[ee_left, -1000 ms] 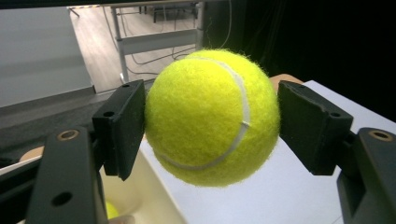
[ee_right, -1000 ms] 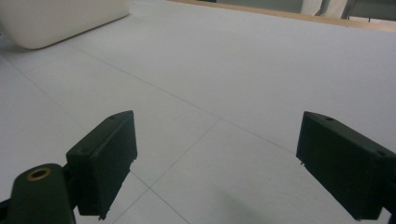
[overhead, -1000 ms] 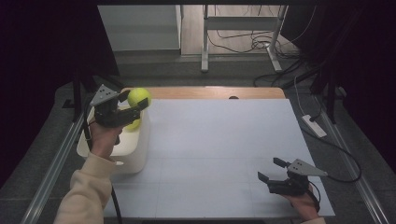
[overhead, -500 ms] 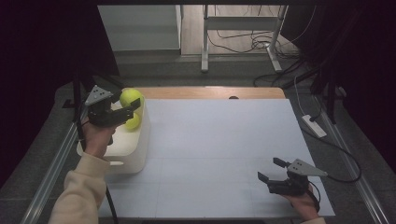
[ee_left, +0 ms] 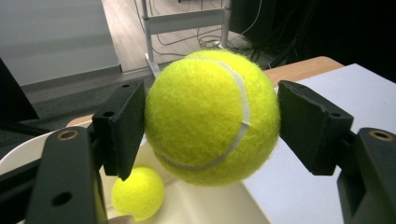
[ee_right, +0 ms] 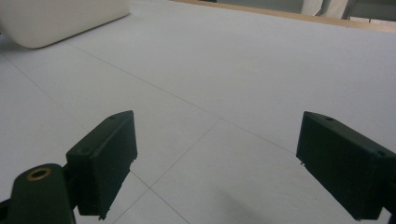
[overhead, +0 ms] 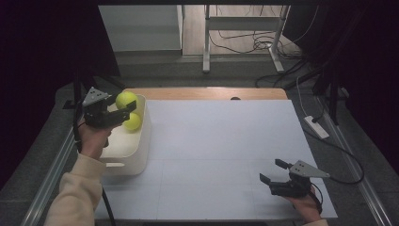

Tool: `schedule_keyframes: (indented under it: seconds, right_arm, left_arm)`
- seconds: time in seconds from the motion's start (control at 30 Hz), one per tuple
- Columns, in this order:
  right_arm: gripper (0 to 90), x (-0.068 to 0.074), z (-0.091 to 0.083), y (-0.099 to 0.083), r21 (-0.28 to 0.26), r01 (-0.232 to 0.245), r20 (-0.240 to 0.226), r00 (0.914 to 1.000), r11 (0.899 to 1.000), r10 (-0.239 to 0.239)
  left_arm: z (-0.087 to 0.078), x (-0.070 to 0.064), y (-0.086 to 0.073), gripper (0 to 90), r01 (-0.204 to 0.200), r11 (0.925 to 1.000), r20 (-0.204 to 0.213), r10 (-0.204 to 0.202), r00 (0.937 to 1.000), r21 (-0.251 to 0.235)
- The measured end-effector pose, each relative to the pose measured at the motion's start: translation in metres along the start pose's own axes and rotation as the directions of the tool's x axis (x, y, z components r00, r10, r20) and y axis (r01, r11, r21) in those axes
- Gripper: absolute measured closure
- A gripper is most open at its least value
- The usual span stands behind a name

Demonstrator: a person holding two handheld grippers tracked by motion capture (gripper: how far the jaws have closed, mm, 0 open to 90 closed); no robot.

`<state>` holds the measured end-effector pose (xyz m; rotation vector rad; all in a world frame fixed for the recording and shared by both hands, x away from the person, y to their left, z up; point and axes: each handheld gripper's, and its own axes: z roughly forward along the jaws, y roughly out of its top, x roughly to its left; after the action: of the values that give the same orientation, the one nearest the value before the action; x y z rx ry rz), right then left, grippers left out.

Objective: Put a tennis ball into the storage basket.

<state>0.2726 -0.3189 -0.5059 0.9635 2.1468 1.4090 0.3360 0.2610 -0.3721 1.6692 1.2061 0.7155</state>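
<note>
1. A white table (overhead: 226, 141) is seen in a dim room, with a wooden strip along its far edge and cables on the floor behind it.
2. A yellow tennis ball (ee_left: 212, 116) is clamped between the two black jaws of the left gripper (overhead: 123, 109); one jaw is pressed against each side of the ball.
3. The held ball is raised above the far end of a white tub (overhead: 131, 150), which stands at the left edge of the table.
4. A second tennis ball (overhead: 132, 122) is seen inside the tub, just below the held one; in the left gripper view it lies at the tub's bottom (ee_left: 137, 193).
5. The left gripper is held by a hand in a cream sleeve (overhead: 75, 193).
6. The jaws of the right gripper (overhead: 274, 171) are spread wide apart with nothing between them, low over the bare table near its front right corner.
7. The two grippers are well apart.
</note>
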Motion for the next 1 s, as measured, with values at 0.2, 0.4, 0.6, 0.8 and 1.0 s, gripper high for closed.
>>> schedule_keyframes:
  seconds: [0.2,0.4,0.6,0.8,1.0]
  right_arm:
    - [12.0,0.000,0.000,0.000,0.003,0.002,0.001,1.0000,1.000,-0.002]
    - [12.0,0.000,0.000,0.000,0.001,0.001,0.000,1.0000,1.000,-0.001]
    - [12.0,0.001,0.000,0.000,0.004,0.003,0.001,1.0000,1.000,-0.003]
    - [12.0,0.001,0.001,0.000,0.005,0.004,0.001,1.0000,1.000,-0.004]
    - [12.0,0.001,0.000,0.000,0.004,0.004,0.000,1.0000,1.000,-0.004]
  left_arm:
    - [0.002,0.005,-0.003,27.6,0.004,0.9997,-0.009,-0.003,1.0000,0.023]
    - [0.006,0.009,-0.005,27.5,0.016,0.9980,-0.016,-0.015,0.9998,0.061]
    - [0.009,0.012,-0.008,27.5,0.024,0.9957,-0.018,-0.022,0.9996,0.090]
    - [0.013,0.015,-0.010,27.5,0.029,0.9930,-0.020,-0.027,0.9994,0.115]
    - [0.016,0.019,-0.012,27.4,0.033,0.9870,-0.023,-0.029,0.9993,0.157]
